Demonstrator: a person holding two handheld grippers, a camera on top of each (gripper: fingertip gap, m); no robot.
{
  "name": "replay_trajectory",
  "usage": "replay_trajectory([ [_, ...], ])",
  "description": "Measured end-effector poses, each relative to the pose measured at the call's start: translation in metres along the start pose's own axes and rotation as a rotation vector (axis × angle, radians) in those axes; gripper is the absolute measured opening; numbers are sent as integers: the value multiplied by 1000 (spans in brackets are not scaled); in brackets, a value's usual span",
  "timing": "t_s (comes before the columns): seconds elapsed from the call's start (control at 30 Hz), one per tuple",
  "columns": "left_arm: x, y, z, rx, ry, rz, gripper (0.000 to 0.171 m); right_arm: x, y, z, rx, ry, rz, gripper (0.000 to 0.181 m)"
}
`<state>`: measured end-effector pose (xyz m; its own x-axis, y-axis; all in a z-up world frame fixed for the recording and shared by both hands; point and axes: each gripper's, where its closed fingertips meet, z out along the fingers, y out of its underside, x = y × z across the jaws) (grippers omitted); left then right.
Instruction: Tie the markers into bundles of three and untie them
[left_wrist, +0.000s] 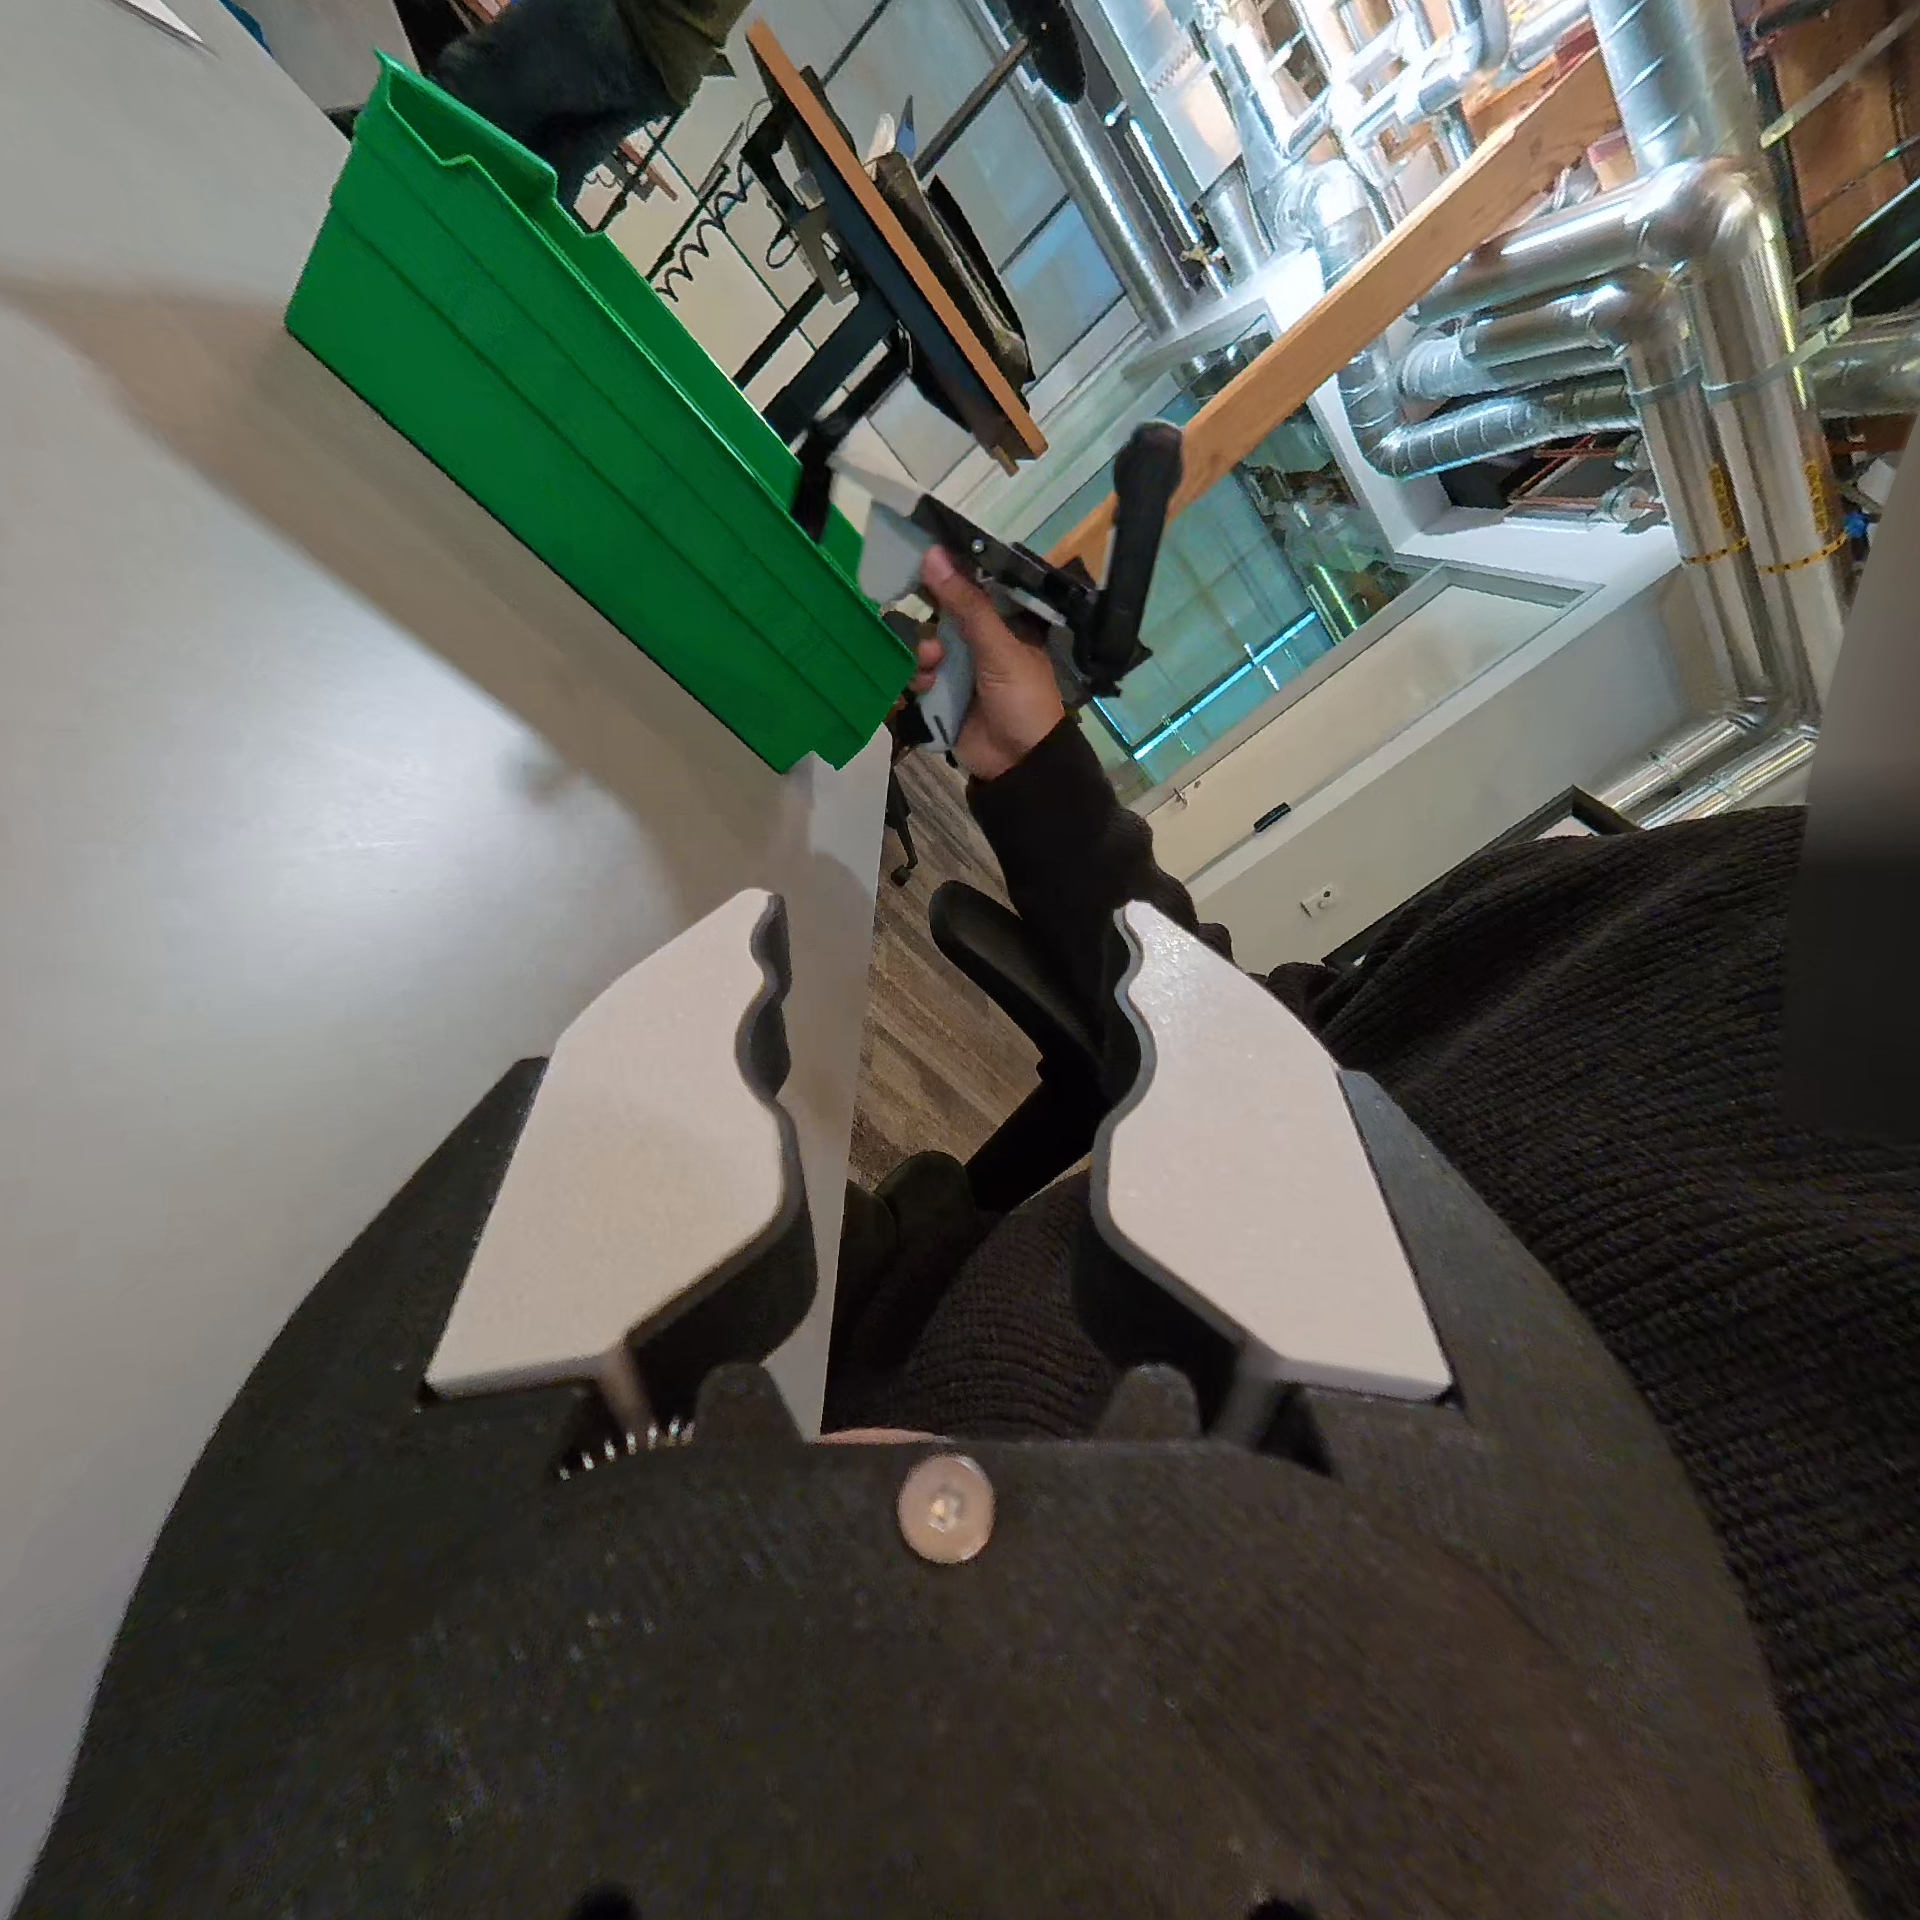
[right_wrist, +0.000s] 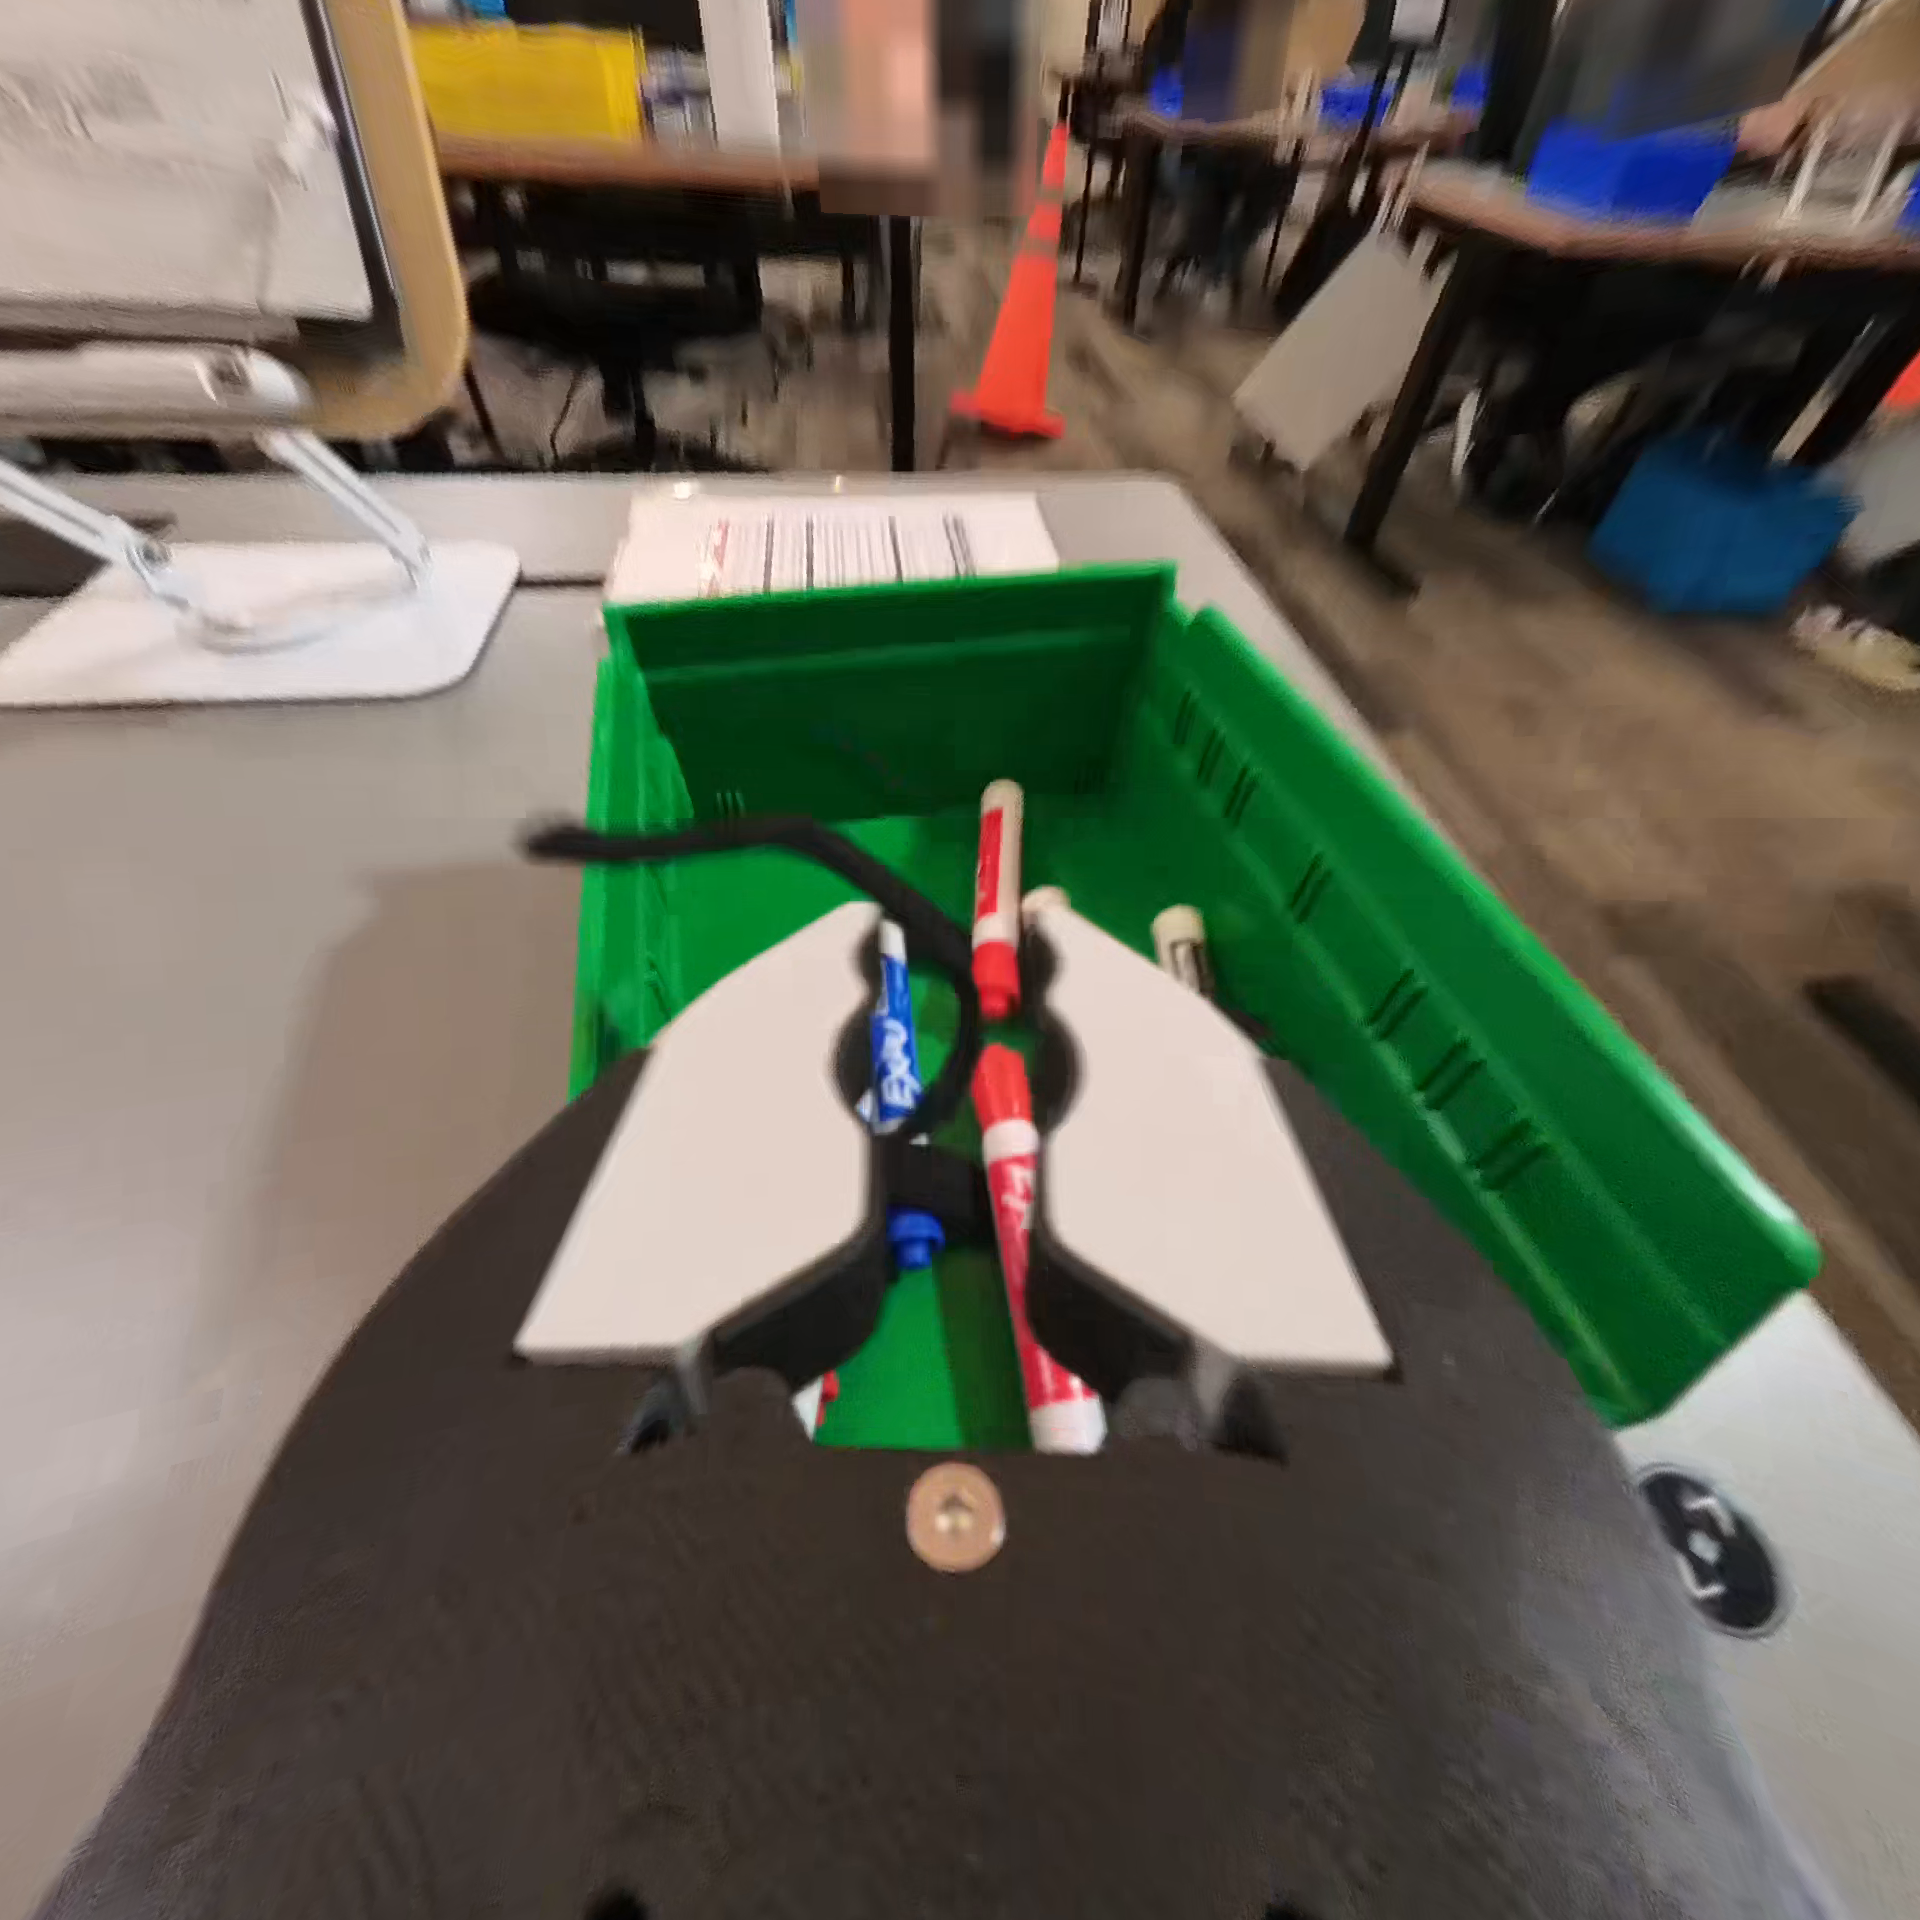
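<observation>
Two red markers (right_wrist: 995, 894) lie in the green bin (right_wrist: 1351, 935) under the right gripper (right_wrist: 961, 925).

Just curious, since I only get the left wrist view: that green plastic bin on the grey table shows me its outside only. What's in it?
Observer: Two red-capped whiteboard markers and a blue-capped whiteboard marker lie in the green plastic bin.
Operator: Anything else?
Observer: A black cord lies over them and trails out over one side wall.
Operator: Is the far gripper gripping one?
Observer: No, the right gripper is open, closed on nothing.
</observation>
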<state>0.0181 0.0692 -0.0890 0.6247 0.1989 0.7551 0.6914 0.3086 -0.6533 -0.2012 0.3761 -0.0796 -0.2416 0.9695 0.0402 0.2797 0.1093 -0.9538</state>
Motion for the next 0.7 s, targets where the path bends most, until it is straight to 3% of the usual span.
replay_trajectory([
  [0.03, 0, 0, 0, -2, 1, 0, 58, -3, 6, 4, -35, -12, -5, 49],
  [0.1, 0, 0, 0, -2, 1, -3, 58, -2, 7, 5, -49, 14, -50, 65],
  [0.2, -1, -1, -2, 6, 2, -13, 58, -6, -18, -7, 85, 49, -113, 53],
  [0.33, -2, -3, -5, 22, 1, -22, 58, -42, -58, -32, 300, -18, -186, 47],
  [0.47, -4, -3, -5, 19, -6, -19, 58, -108, -54, -36, 282, -205, -220, 53],
  [0.57, -4, -2, -3, 12, -16, -13, 59, -173, -41, -46, 258, -440, -165, 43],
  [0.67, -8, -1, -3, 4, -55, 18, 57, -236, -23, -65, 244, -693, -58, 1],
  [0.7, -9, -1, -3, 3, -71, 33, 56, -256, -17, -73, 232, -785, -38, 0],
])
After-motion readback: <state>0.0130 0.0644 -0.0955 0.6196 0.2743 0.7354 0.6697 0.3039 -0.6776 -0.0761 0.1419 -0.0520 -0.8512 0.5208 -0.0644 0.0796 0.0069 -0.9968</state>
